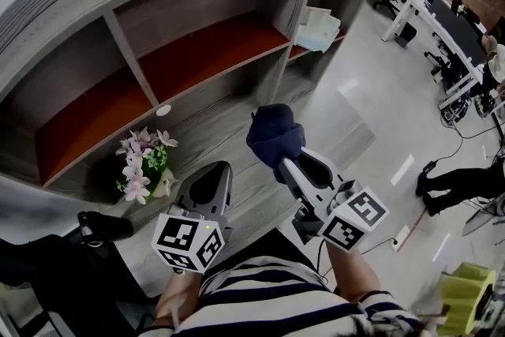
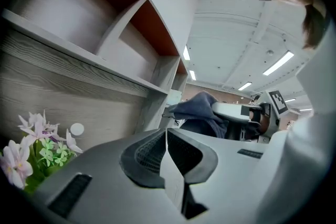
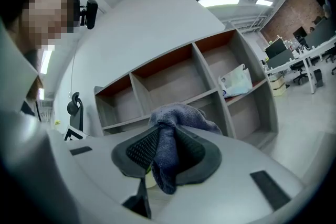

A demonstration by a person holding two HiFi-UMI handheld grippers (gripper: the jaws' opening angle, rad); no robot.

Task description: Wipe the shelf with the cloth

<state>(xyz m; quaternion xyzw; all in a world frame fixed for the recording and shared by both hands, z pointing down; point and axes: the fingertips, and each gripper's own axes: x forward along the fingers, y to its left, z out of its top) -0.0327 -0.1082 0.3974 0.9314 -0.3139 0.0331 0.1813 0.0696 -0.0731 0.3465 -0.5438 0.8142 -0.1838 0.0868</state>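
Observation:
The grey shelf unit has red-backed compartments and fills the upper part of the head view. A dark blue cloth is bunched in my right gripper, which is shut on it and held in front of the shelf's lower level. The cloth hangs between the jaws in the right gripper view. My left gripper is shut with nothing in it, lower left of the cloth. From the left gripper view the cloth and the right gripper show ahead.
A small pot of pink flowers stands on the lower shelf surface at left. A white bag lies in the right compartment. A white disc sits on the shelf front. Desks and chairs stand at far right.

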